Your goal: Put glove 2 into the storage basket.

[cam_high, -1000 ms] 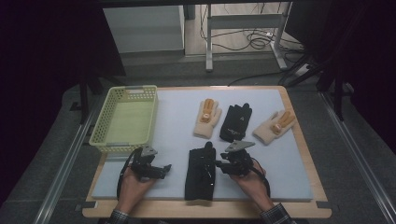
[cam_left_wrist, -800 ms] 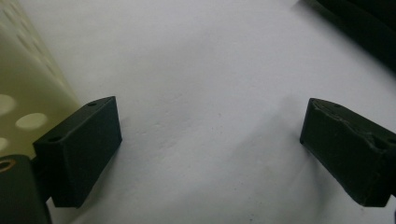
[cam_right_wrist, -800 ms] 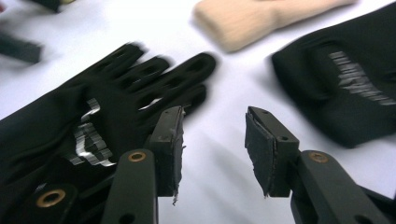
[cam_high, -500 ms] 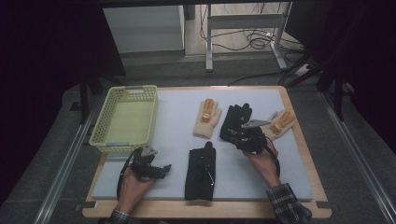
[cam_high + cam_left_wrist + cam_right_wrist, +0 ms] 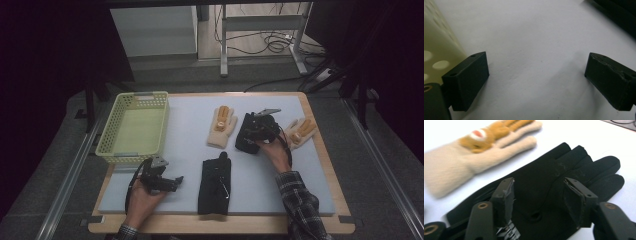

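High view: the right gripper (image 5: 258,126) is poised over the far black glove (image 5: 249,134), which lies on the mat (image 5: 185,145) between two cream gloves (image 5: 222,126) (one on each side). A second black glove (image 5: 214,186) lies near the front edge, and the left gripper (image 5: 162,180) is rested on the mat beside it, just in front of the basket (image 5: 135,128).

Left gripper view: the jaws are spread wide with bare mat between them; nothing is grasped.

Right gripper view: the jaws have just been opening and stand apart above the palm of the far black glove (image 5: 554,195), not yet pressed on it. A good pick is judged to need the pads (image 5: 505,195) lowered straight down so that a fold of fabric is pinched at the palm. The nearer cream glove (image 5: 474,157) lies touching the black one's edge, so it should be kept out of the bite.
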`<state>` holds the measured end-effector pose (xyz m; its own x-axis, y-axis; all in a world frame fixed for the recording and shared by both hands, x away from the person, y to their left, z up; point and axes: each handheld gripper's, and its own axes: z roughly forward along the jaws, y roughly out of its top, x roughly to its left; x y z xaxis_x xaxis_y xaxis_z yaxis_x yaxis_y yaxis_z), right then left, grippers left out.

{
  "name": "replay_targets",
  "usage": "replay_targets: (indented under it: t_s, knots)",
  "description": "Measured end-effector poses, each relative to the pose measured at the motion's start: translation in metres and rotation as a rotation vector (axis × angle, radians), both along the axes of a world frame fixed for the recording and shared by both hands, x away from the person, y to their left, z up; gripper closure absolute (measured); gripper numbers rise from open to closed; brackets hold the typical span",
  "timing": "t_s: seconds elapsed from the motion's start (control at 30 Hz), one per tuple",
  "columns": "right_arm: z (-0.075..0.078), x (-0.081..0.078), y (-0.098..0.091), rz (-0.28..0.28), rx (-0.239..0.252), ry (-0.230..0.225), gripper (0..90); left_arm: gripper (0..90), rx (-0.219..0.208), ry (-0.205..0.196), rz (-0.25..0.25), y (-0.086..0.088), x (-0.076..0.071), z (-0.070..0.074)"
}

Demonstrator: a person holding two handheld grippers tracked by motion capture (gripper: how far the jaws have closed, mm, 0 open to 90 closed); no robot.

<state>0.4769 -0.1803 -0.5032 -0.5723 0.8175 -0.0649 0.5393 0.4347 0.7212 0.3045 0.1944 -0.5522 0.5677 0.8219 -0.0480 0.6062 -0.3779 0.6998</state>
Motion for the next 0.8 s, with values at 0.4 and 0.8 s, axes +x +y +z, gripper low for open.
replay_targets:
  t_s: [0.4,0.8]
  knots:
    - [-0.020,0.014,-0.011,-0.086,0.074,0.032,77.2,5.2,-0.001,-0.001,0.000,0.000,0.000,0.000]
    - [-0.007,0.000,-0.011,-0.044,0.027,-0.006,83.3,5.2,0.002,0.001,-0.001,0.000,0.000,0.000]
